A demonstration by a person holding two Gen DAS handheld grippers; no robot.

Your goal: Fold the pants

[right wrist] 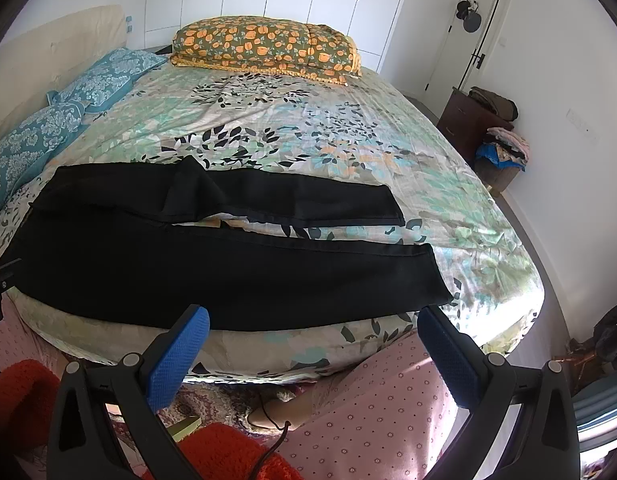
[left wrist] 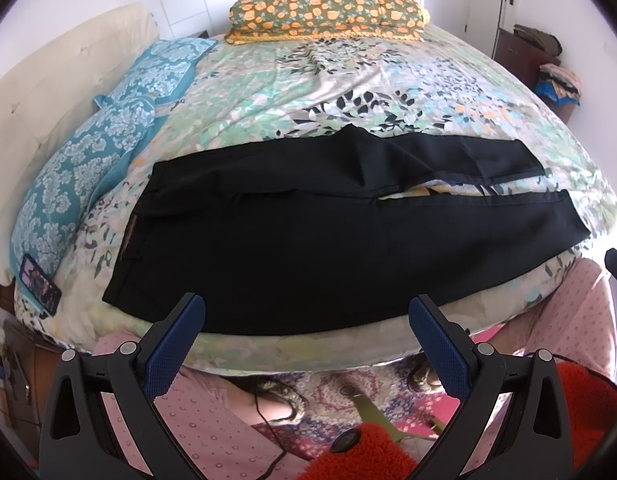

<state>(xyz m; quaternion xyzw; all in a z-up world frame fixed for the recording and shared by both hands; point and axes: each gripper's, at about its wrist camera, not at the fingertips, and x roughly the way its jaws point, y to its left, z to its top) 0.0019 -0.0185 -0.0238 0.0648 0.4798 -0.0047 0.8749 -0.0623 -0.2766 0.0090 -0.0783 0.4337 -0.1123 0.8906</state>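
Note:
Black pants [left wrist: 308,240] lie flat across the near part of the bed [left wrist: 308,80], waistband to the left, both legs stretched to the right with a narrow gap between them. In the right wrist view the same pants [right wrist: 228,272] run from the left edge to the hems near the bed's right side. My left gripper [left wrist: 306,316] hovers open just short of the pants' near edge. My right gripper [right wrist: 314,326] is open too, near the lower leg's hem end, with nothing between its blue pads [right wrist: 180,356].
A floral orange pillow [left wrist: 328,12] lies at the bed's far side and teal pillows [left wrist: 108,140] along the left. A phone [left wrist: 40,284] rests at the left corner. A dark cabinet [right wrist: 468,120] with clothes stands right. A person's pink-patterned legs [right wrist: 388,412] are below.

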